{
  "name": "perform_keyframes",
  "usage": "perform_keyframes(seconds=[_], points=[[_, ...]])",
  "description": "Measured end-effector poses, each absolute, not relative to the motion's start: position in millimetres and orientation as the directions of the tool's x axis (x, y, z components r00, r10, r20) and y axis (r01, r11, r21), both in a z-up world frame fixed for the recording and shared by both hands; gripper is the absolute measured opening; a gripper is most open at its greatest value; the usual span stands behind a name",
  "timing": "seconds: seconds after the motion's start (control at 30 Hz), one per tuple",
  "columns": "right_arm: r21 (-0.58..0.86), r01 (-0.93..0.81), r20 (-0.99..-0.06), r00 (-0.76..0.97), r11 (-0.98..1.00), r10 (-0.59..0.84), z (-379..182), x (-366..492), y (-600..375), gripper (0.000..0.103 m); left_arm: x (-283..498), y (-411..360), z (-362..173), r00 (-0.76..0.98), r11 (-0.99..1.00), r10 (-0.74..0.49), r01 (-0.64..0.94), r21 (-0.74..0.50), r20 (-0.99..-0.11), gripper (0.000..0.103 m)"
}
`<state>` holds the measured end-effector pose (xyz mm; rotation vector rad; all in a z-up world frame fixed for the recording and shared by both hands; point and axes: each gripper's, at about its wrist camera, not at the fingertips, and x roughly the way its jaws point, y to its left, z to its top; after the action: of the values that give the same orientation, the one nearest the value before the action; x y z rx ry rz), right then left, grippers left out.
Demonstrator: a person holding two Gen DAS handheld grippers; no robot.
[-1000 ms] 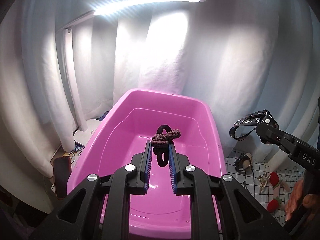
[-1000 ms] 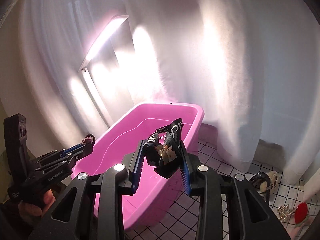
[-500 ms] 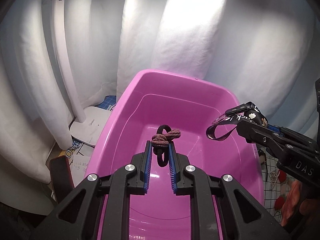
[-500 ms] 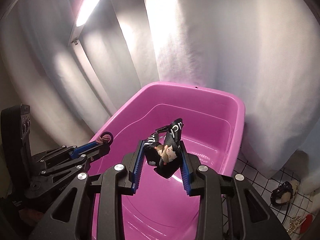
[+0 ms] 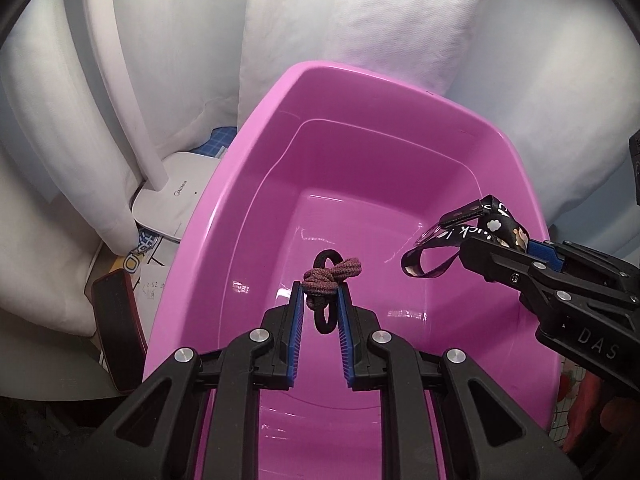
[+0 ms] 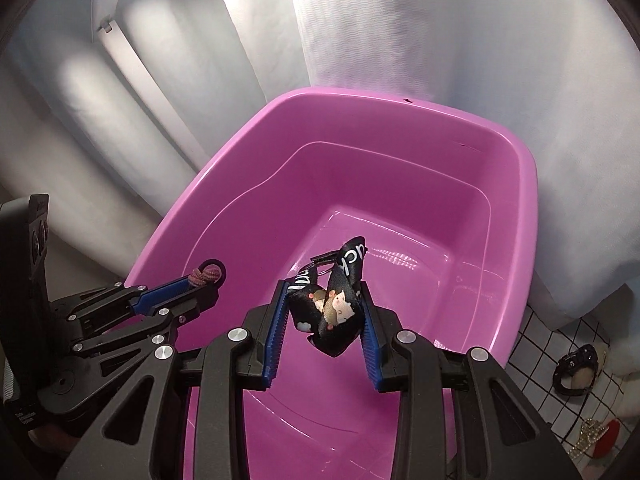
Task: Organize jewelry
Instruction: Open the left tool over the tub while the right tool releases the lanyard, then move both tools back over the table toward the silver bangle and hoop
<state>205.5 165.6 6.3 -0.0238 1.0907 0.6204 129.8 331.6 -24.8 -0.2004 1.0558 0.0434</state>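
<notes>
The left gripper (image 5: 319, 300) pinches a knotted hair tie (image 5: 330, 280) (brown loop wound with a black one) between its blue pads, at the centre of the left wrist frame, above the floor of the pink plastic tub (image 5: 404, 92). The right gripper (image 6: 323, 308) is clamped on a folded black printed strap (image 6: 334, 302) bearing a hamster picture, also over the tub's interior, left of its middle. Tub floor lies bare around both loads; its rim curves across the upper frame against white curtain (image 5: 400, 12). A lamp base (image 5: 172, 200) sits outside the left rim. At lower right, on gridded cloth (image 6: 536, 336), lies what may be a black ring (image 6: 576, 368).
</notes>
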Motion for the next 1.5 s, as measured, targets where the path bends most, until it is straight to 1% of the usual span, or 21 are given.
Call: perform_keyframes(seconds=[0.07,0.13,0.2,0.27,0.3,0.33,0.4,0.47,0.5,0.7,1.2,1.27,1.33,1.5], points=[[0.270,-0.479,-0.841,0.305,0.836,0.446,4,209,169,0.033,131,330,-27,0.479,0.982,-0.062,-0.127,-0.139,-0.876,0.017],[0.262,-0.472,-0.847,0.305,0.842,0.435,2,211,170,0.041,132,329,-30,0.468,0.984,-0.058,-0.125,-0.131,-0.882,0.018],[0.246,-0.467,-0.850,0.317,0.849,0.421,2,212,169,0.043,131,328,-30,0.466,0.985,-0.047,-0.123,-0.118,-0.884,0.019],[0.240,-0.461,-0.849,0.327,0.854,0.416,4,211,168,0.049,130,327,-28,0.471,0.987,-0.038,-0.121,-0.107,-0.881,0.028],[0.240,-0.457,-0.848,0.331,0.856,0.414,4,212,167,0.052,129,327,-27,0.475,0.987,-0.033,-0.121,-0.102,-0.879,0.040],[0.240,-0.454,-0.846,0.336,0.858,0.414,5,212,165,0.053,129,327,-26,0.481,0.988,-0.026,-0.124,-0.097,-0.876,0.052],[0.238,-0.448,-0.843,0.346,0.862,0.413,6,212,163,0.055,128,327,-24,0.494,0.987,-0.017,-0.128,-0.092,-0.869,0.060],[0.236,-0.443,-0.841,0.353,0.865,0.411,8,210,160,0.056,128,327,-23,0.496,0.988,-0.009,-0.127,-0.083,-0.868,0.061],[0.238,-0.439,-0.840,0.355,0.866,0.410,8,210,158,0.057,129,327,-23,0.495,0.989,-0.004,-0.128,-0.078,-0.869,0.064],[0.247,-0.424,-0.835,0.363,0.872,0.413,10,203,149,0.057,127,326,-22,0.501,0.989,-0.002,-0.126,-0.076,-0.866,0.066],[0.266,-0.414,-0.809,0.396,0.871,0.435,18,180,146,0.057,114,327,-14,0.524,0.988,-0.018,-0.124,-0.097,-0.852,0.066],[0.269,-0.403,-0.804,0.407,0.875,0.435,20,174,143,0.059,111,326,-11,0.533,0.989,-0.009,-0.122,-0.087,-0.846,0.070],[0.276,-0.394,-0.795,0.419,0.877,0.439,22,167,138,0.059,107,325,-6,0.552,0.989,0.010,-0.126,-0.072,-0.834,0.078],[0.291,-0.365,-0.765,0.467,0.884,0.444,31,144,120,0.059,98,320,4,0.591,0.993,0.020,-0.104,-0.052,-0.807,0.079]])
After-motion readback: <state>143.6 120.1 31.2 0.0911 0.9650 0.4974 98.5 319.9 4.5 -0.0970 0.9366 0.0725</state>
